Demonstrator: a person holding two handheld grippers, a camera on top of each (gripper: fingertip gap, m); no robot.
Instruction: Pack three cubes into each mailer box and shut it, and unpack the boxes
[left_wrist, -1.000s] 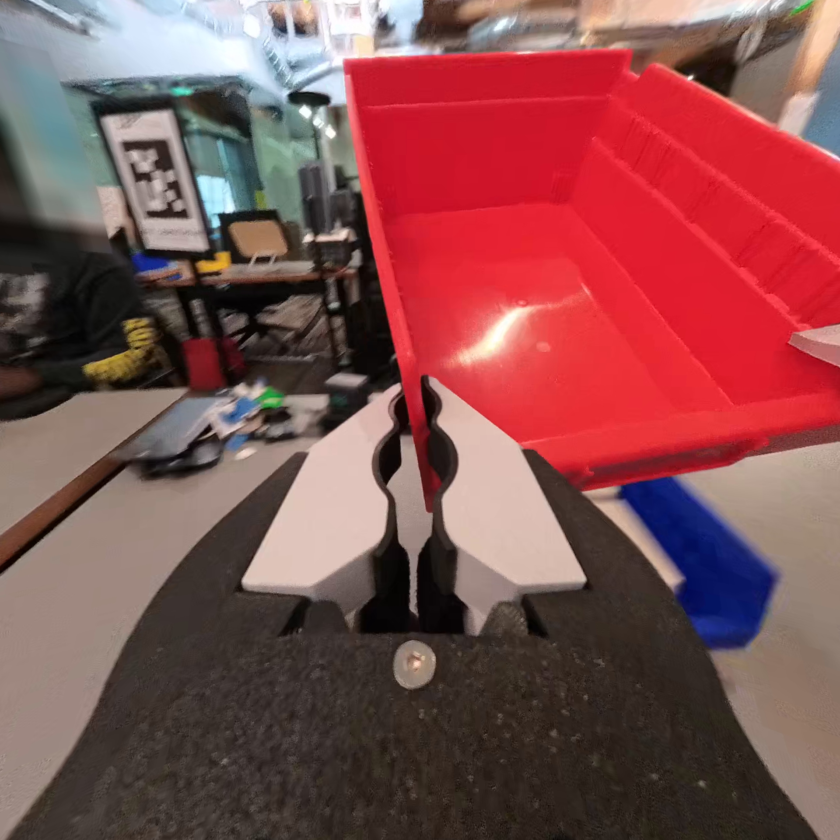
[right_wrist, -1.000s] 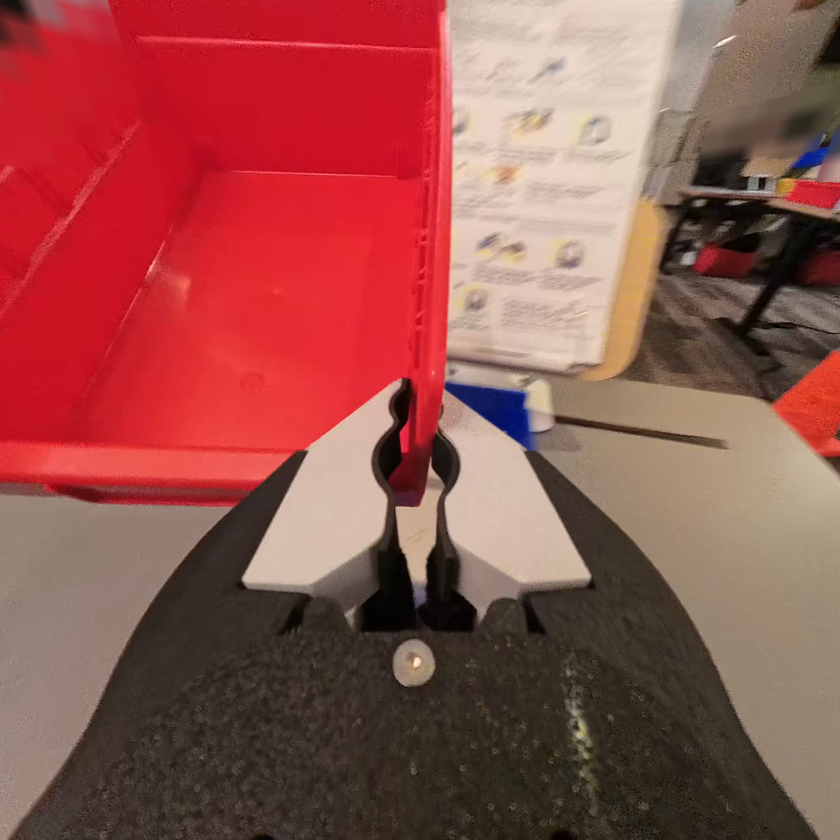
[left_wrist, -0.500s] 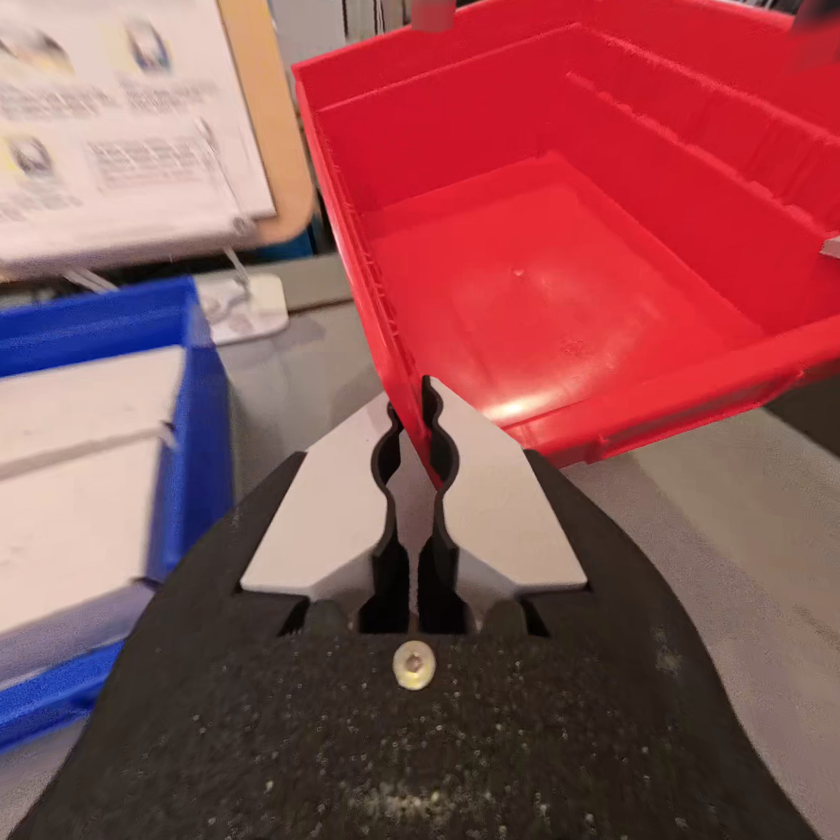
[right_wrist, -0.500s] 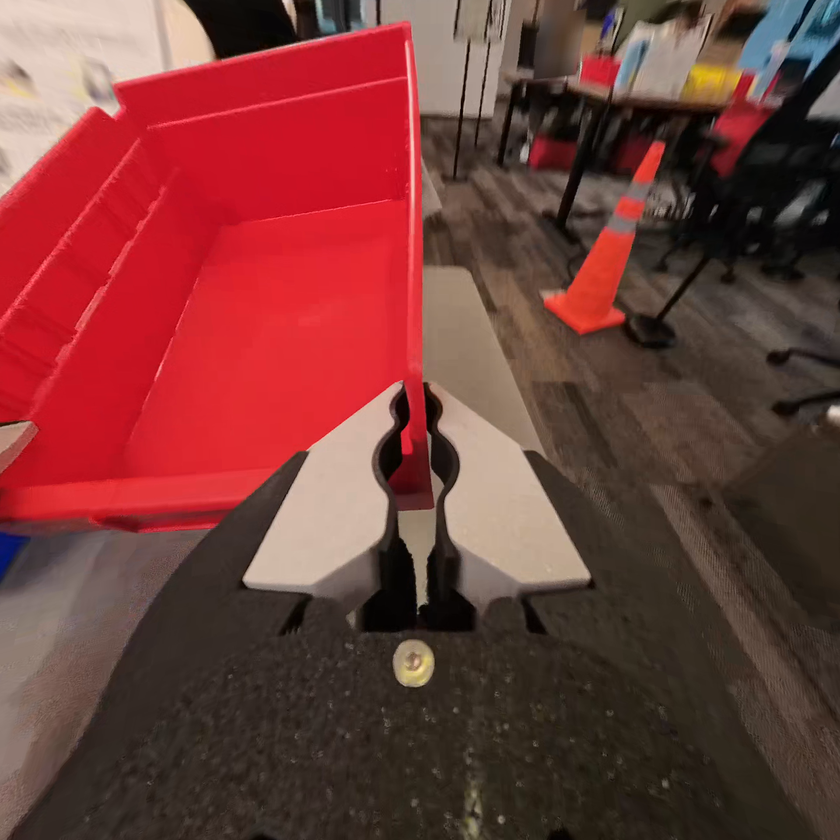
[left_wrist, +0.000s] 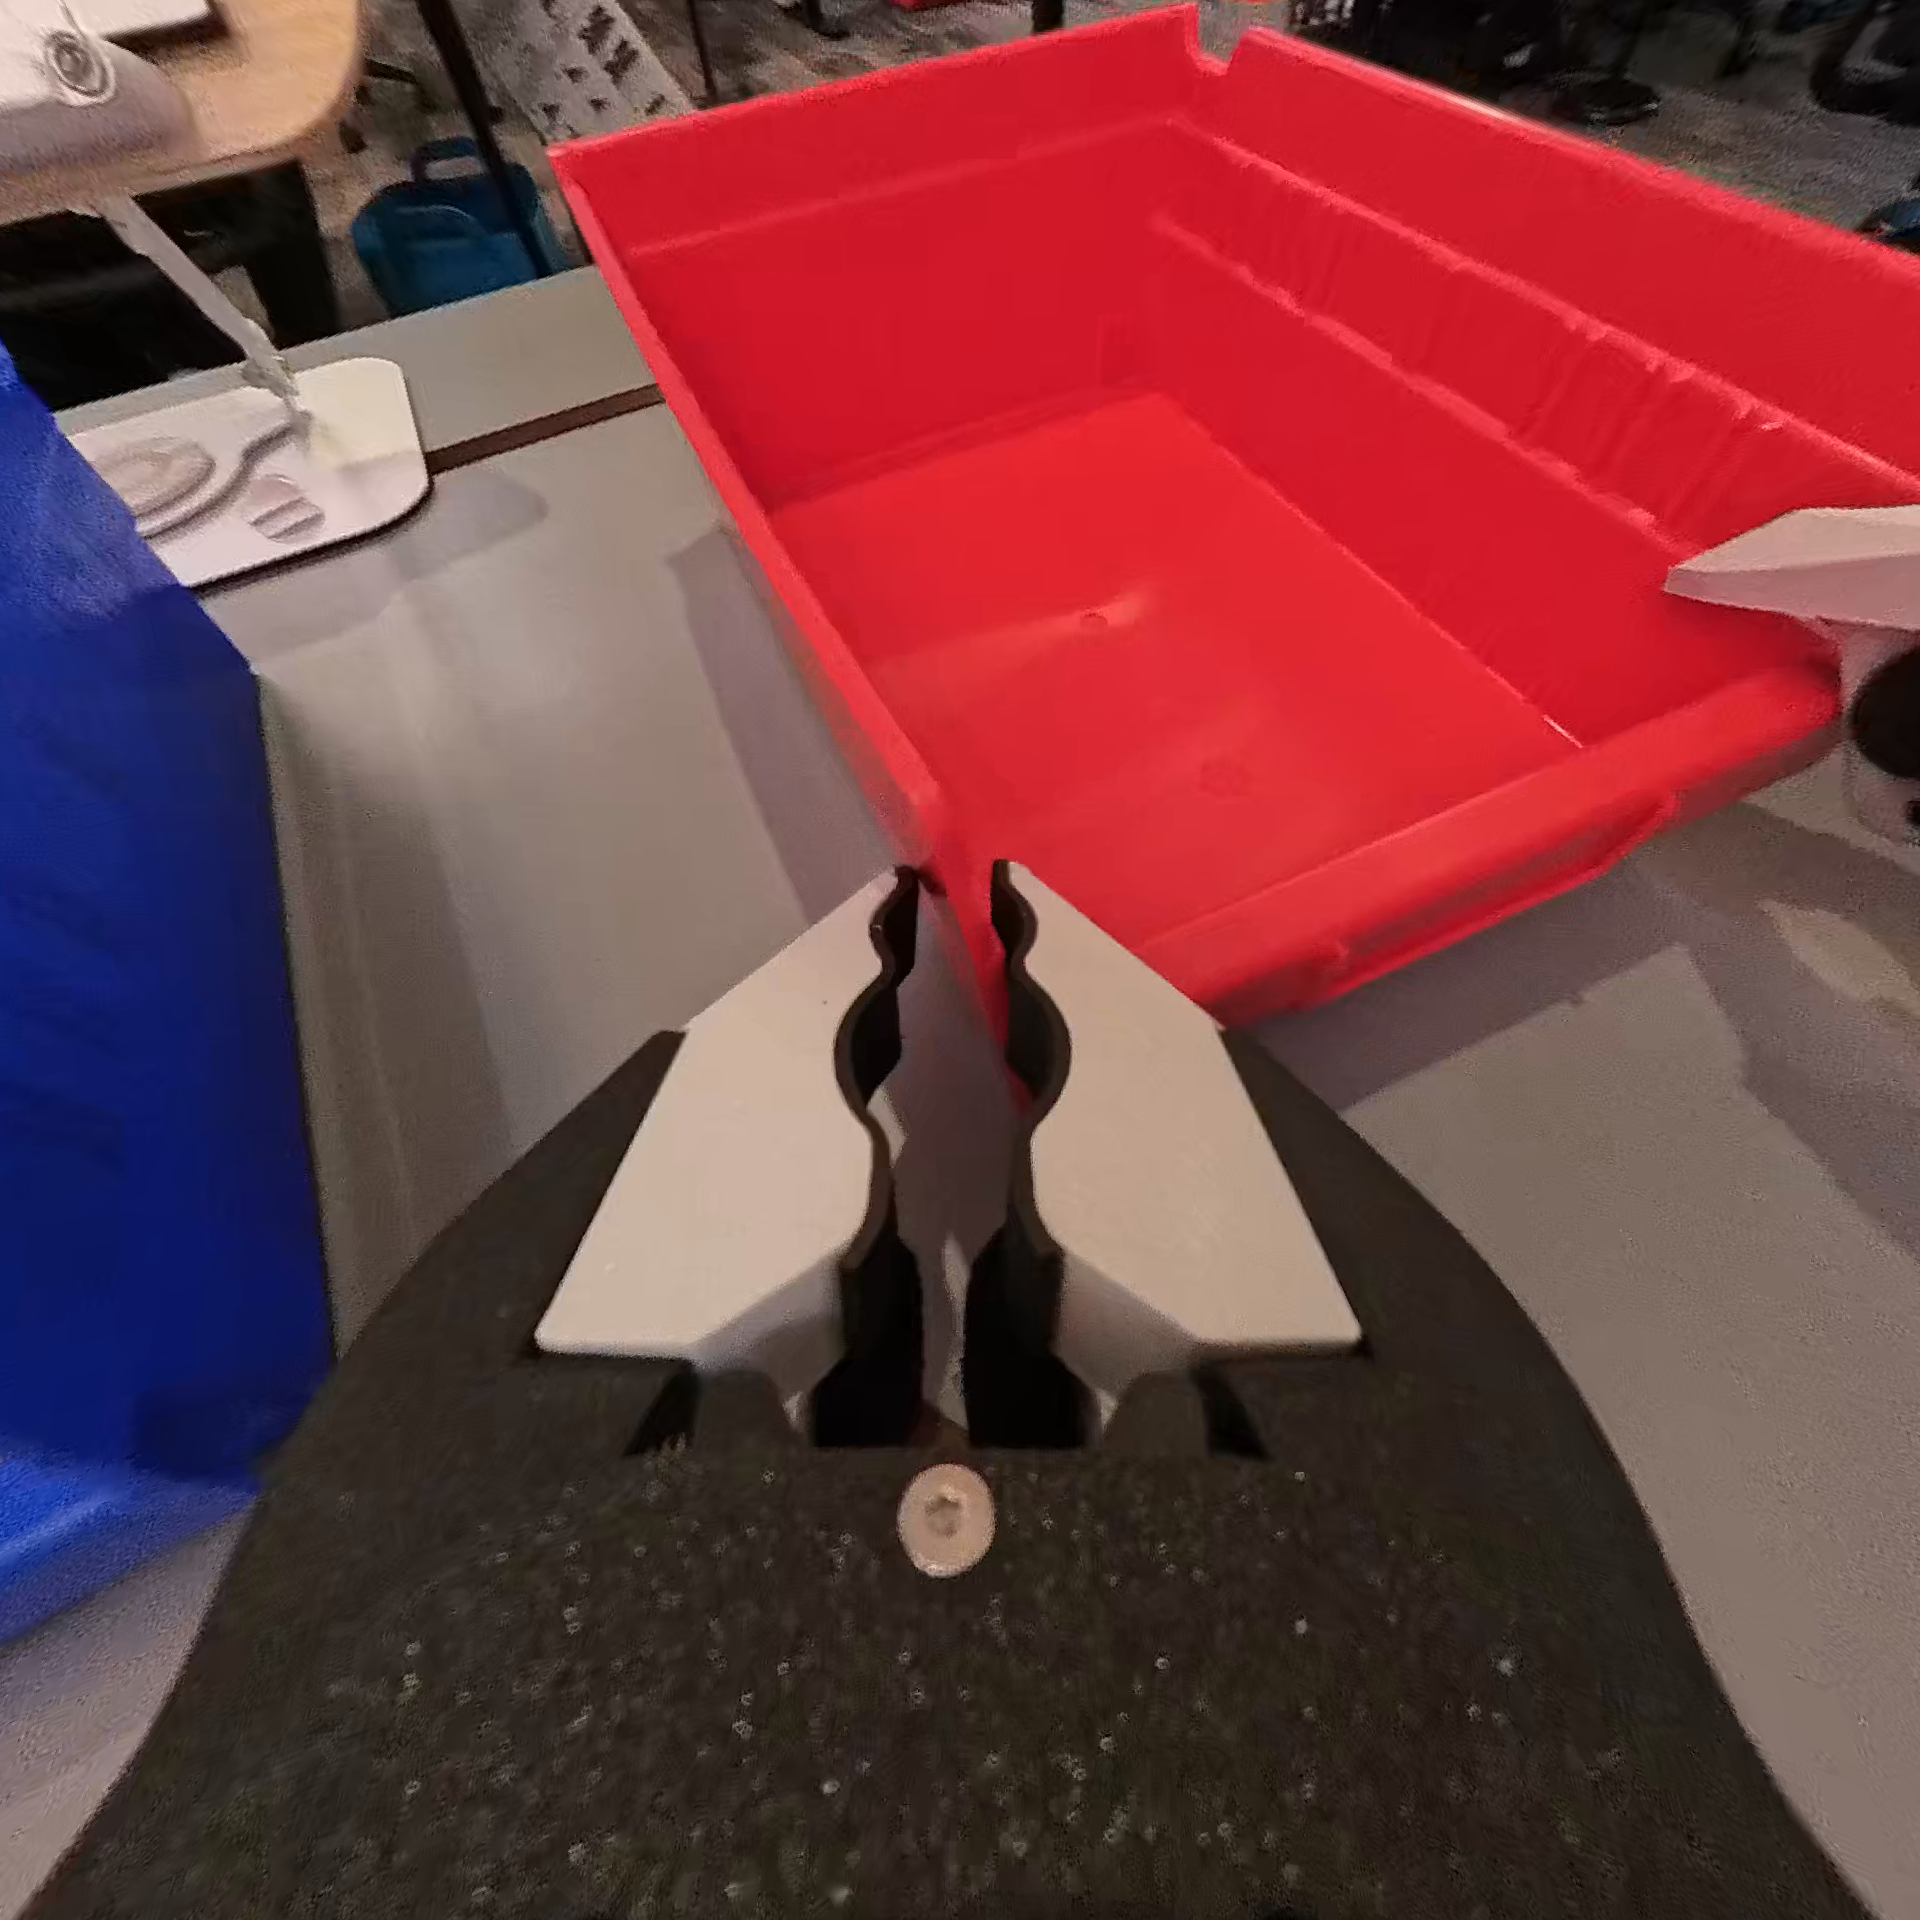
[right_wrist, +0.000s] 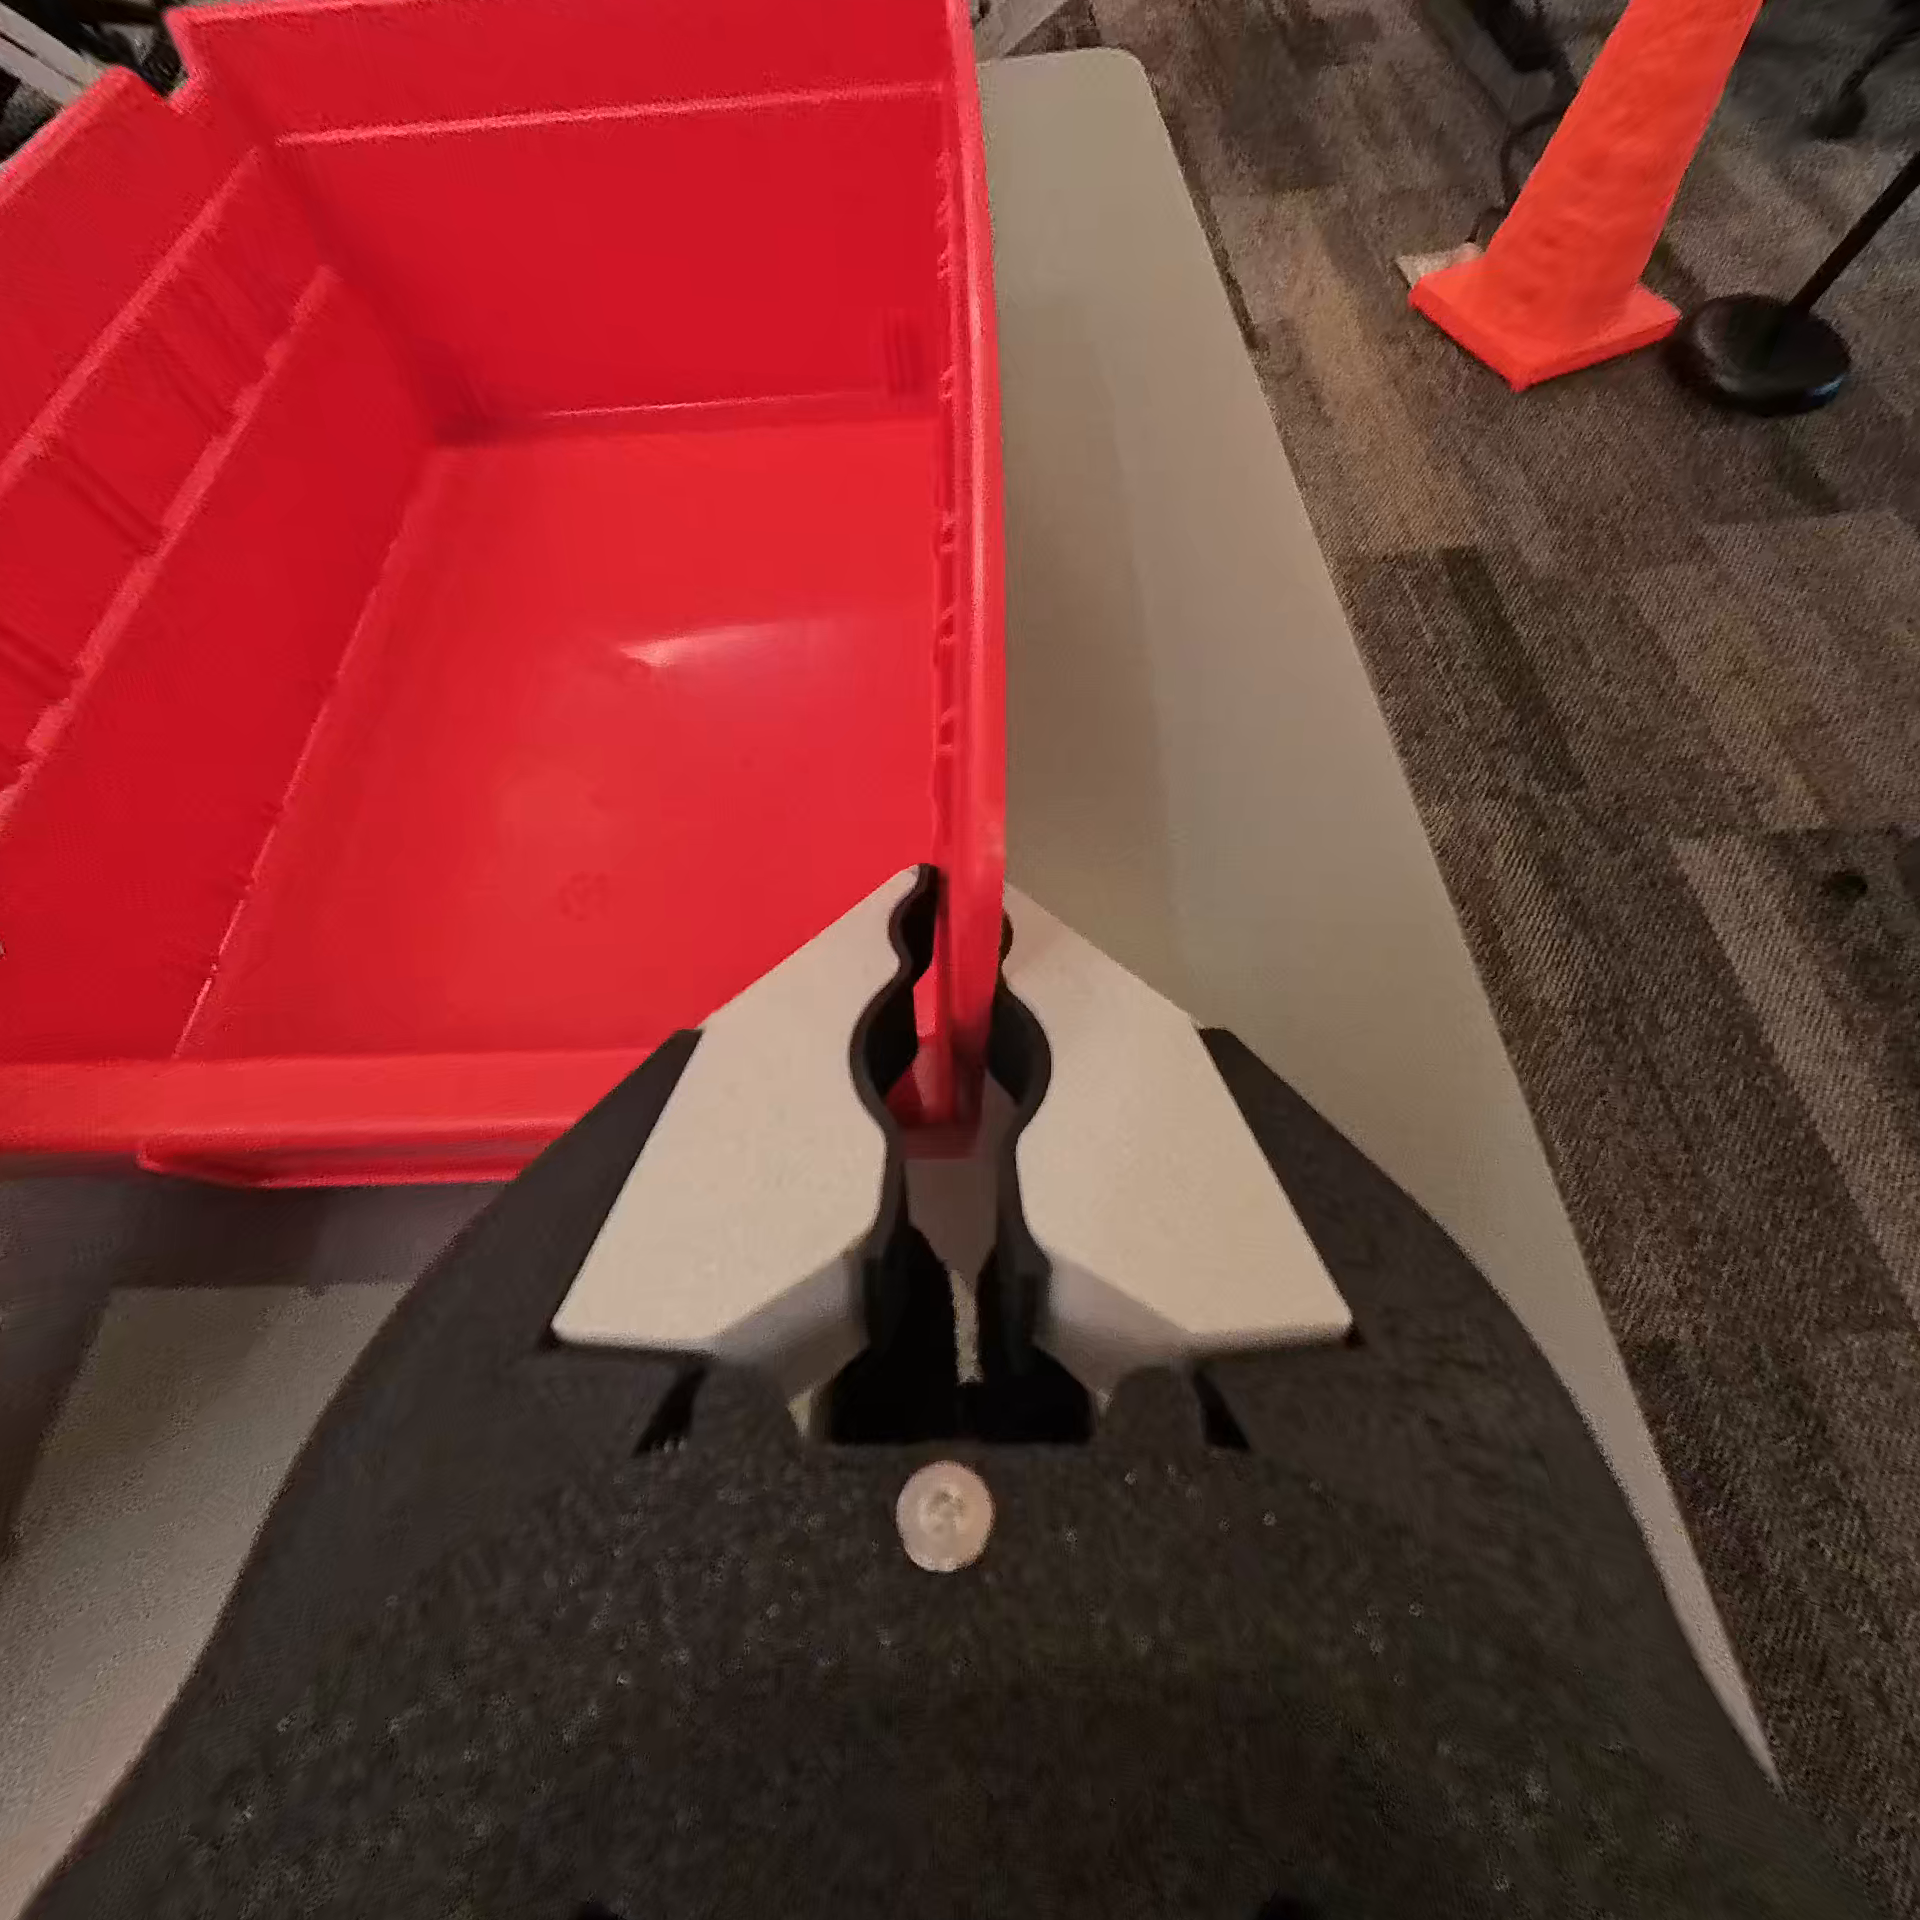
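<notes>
A red plastic bin (left_wrist: 1195, 582), with nothing inside it, sits on a grey table (left_wrist: 540, 748), close along the table's right edge, with carpeted floor beyond. The left gripper (left_wrist: 951, 883) is closed on the near corner of the bin's left wall, and the right gripper (right_wrist: 961, 883) is clamped on the near end of its right wall. A blue bin (left_wrist: 125, 935) stands near the red bin's left side, and an orange cone (right_wrist: 1569, 208) stands on the floor off the table's right edge.
</notes>
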